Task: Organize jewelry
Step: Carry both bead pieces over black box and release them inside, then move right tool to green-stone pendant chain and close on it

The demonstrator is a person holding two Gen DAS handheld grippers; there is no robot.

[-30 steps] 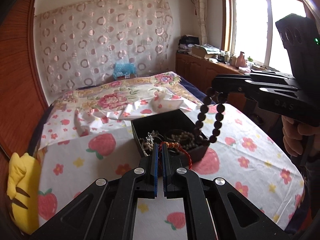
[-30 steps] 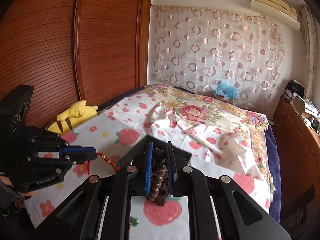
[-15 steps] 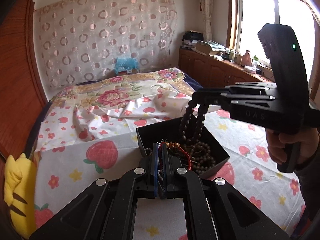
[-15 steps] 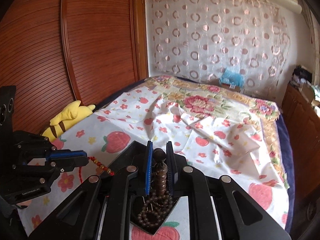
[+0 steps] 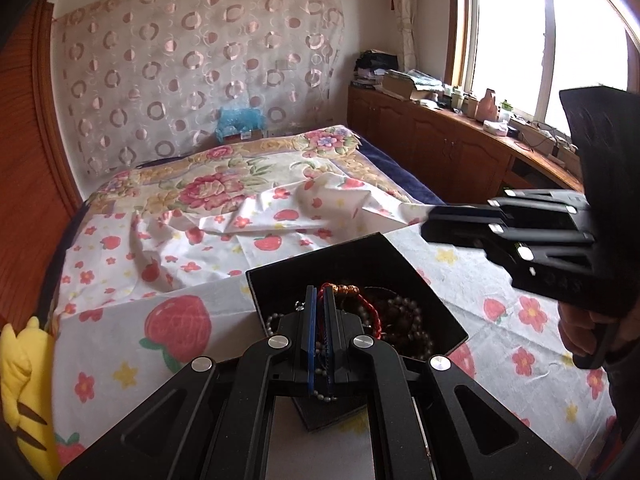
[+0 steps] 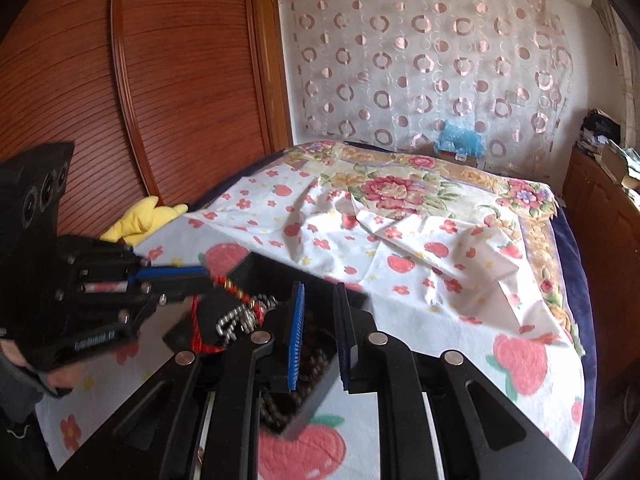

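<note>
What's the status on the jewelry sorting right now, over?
Left gripper shut on red cord bracelet over black box. Right gripper open, empty, above box. Dark bead string in box. Nothing blocking.

A box [image 5: 320, 264] sits on a sheet [image 5: 160, 280] spread over the near part of a bed [image 5: 400, 188]. Necklaces and bracelets [image 5: 400, 312] lie heaped inside the box. The left gripper [image 5: 319, 300] hangs over the near side of the box, a corded bracelet [image 5: 368, 304] caught between its fingers and trailing into the box. The right gripper [image 6: 320, 312] is over the box too, coming in from the right. A plush toy [image 5: 24, 384] lies at the bed's left edge, against a wardrobe [image 6: 120, 80]. Behind the bed hangs a curtain [image 5: 200, 60], with a small bag [image 5: 238, 120] at its foot. A cabinet [image 5: 440, 140] runs along the right wall under a window [image 5: 540, 32].
</note>
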